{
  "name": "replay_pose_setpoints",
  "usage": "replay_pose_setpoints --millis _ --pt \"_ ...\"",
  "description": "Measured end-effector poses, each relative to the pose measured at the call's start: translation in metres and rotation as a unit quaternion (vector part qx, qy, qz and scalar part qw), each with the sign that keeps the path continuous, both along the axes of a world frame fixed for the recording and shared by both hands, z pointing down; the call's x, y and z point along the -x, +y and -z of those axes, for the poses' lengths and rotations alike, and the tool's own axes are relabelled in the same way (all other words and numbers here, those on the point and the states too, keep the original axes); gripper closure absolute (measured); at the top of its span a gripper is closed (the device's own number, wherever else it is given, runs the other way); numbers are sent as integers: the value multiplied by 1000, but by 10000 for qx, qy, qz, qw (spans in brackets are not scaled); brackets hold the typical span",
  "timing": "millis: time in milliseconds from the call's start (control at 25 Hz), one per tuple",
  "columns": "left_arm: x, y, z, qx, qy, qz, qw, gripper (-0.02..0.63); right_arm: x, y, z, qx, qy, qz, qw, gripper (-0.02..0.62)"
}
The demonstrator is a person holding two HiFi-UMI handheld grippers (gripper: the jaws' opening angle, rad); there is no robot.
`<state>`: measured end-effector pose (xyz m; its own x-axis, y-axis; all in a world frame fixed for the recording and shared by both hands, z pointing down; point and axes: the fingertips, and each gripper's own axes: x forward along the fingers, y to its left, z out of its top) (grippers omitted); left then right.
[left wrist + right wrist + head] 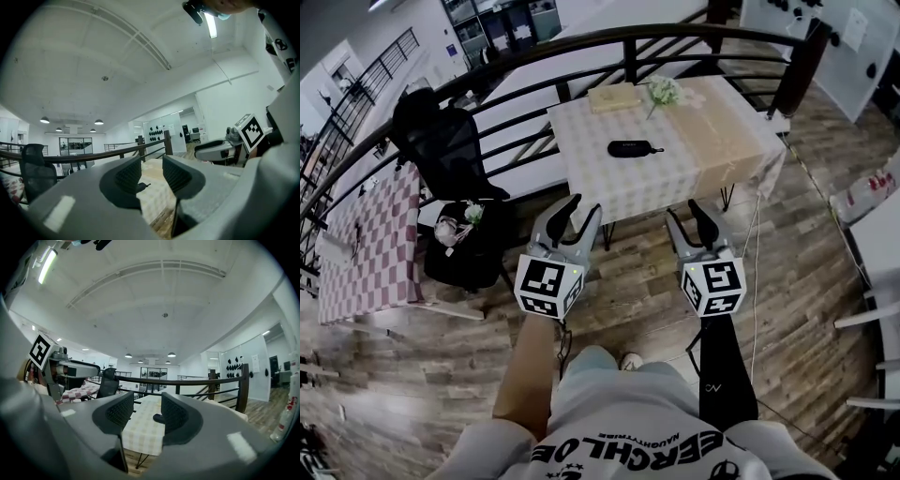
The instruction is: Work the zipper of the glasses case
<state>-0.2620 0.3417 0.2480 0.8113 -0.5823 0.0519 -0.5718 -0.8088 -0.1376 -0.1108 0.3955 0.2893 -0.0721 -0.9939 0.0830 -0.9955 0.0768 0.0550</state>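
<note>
Black glasses case (pixel 635 148) on table; both grippers empty

1. Task object. The glasses case lies flat near the middle of a table (pixel 609 183) covered with a pale checked cloth. It lies lengthwise across the head view, with a small tab at its right end. At this range the zipper cannot be read as open or closed.
2. Left gripper (pixel 583 208). It is held level over the wood plank floor (pixel 806 244), short of the table's near edge and well apart from the case. The left gripper view shows the jaws partly spread, with nothing between the ribbed pads (pixel 129 176).
3. Right gripper (pixel 685 212). It is held level beside the left gripper, also short of the table. Its jaws stand apart and grip nothing; the case shows far off in the gap.
4. Surroundings. A sprig of flowers (pixel 662 91) and a flat tan box (pixel 614 97) sit at the table's far edge, under a dark curved railing (pixel 581 42). A black office chair (pixel 441 141) stands to the left.
</note>
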Motion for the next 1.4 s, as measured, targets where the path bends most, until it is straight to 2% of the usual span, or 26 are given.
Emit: replay_pose_setpoints --millis 320,520,1000,1400 --pt "-17 -46 -9 8 -114 -92 9999 356 -12 -45 -13 78 -53 52 9999 380" --pt "-39 -99 -17 24 -102 -257 9996 356 -29 -93 -19 117 -9 -48 9999 379" --pt "-103 -252 -23 170 -76 -966 9952 356 -80 -230 -19 268 40 -635 9976 376" --pt "-140 -325 -38 272 -240 -1524 9877 356 -111 -297 -17 333 81 -1040 9940 374"
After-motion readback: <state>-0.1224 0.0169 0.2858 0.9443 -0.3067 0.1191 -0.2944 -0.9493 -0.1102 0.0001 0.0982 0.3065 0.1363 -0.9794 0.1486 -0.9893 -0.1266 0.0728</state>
